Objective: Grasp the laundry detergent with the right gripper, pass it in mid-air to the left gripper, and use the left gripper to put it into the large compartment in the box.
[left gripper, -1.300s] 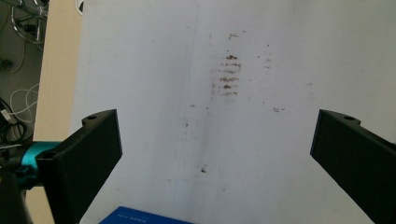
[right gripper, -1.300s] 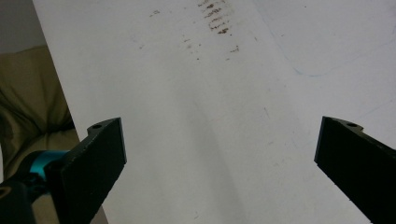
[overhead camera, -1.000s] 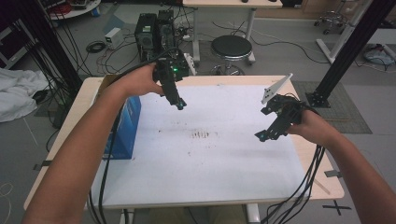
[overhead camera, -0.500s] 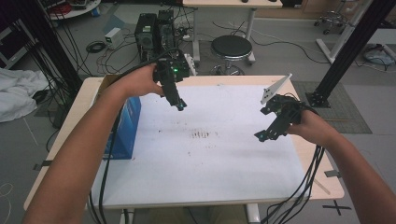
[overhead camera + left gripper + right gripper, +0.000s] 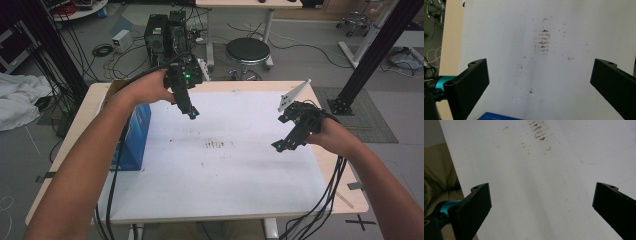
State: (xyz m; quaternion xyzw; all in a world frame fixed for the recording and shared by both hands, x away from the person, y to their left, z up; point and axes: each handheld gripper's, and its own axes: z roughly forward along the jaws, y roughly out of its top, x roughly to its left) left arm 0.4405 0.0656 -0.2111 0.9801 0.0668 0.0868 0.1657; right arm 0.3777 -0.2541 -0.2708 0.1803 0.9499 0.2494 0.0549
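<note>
blue box [image 5: 136, 134] partly hidden by left forearm, label perhaps too blurred

A: Where's the left gripper [image 5: 192, 113]?
B: At about eleven o'clock, held aloft, jaws pointing down and spread wide with nothing between them.
A: And the right gripper [image 5: 281, 145]?
B: Around three o'clock, angled down toward seven, jaws equally wide apart. Both forearms reach in from six o'clock.

Matt white sheet [image 5: 225, 170], stained brown, covers the wooden table [image 5: 90, 107].
</note>
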